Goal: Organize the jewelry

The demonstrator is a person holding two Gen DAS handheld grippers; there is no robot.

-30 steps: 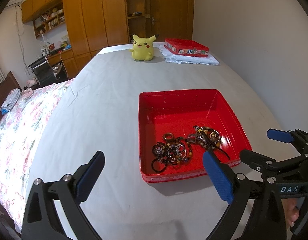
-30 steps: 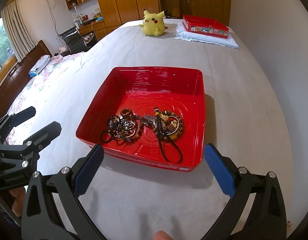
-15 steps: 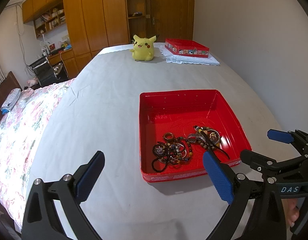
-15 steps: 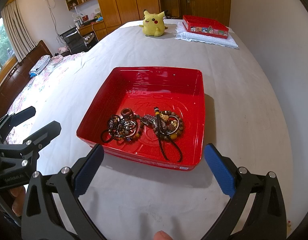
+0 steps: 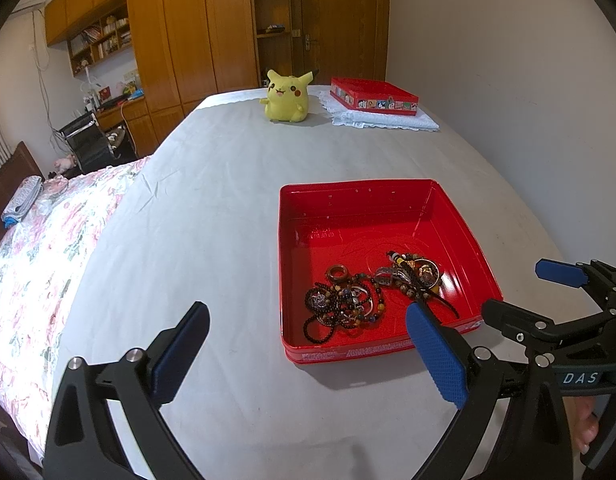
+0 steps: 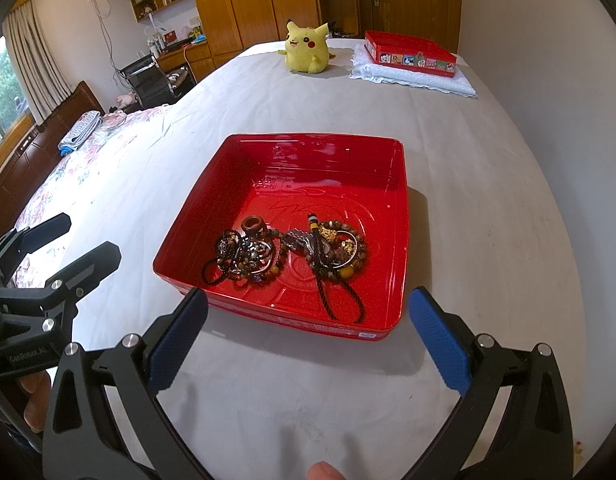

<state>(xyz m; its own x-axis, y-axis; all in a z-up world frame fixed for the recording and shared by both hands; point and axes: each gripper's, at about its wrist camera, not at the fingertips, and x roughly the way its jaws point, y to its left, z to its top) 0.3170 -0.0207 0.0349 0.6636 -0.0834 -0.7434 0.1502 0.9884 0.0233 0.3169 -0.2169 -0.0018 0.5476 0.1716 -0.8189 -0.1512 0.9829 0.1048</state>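
We hold the left gripper [image 5: 306, 354] and the right gripper [image 6: 308, 334] side by side above the white sheet [image 5: 212, 216], each with its jaws spread wide and nothing between the blue pads [image 6: 439, 344]. The red tray [image 6: 401, 216] lies directly ahead of the right gripper, just beyond its fingertips; from the left gripper it sits ahead and to the right.

The jewelry [image 6: 286, 254] rests in the near half of the tray as two adjoining clusters. The cluster nearer the left gripper is a tangle of dark beaded bracelets [image 5: 341, 306] with a brown wooden ring [image 5: 336, 273] at its far edge. The cluster nearer the right gripper holds amber and gold beads [image 6: 345, 250], with a dark cord loop [image 6: 341, 294] trailing toward us.

We judge every piece light, limp and prone to snag: lifting one strand is likely to drag its neighbours. The beads look smooth and may slip between the pads. We recommend gripping across a single strand at an outer edge of a cluster, or taking the cord loop, which lies clear of the rest. The wooden ring is rigid and takes a grip across its rim.
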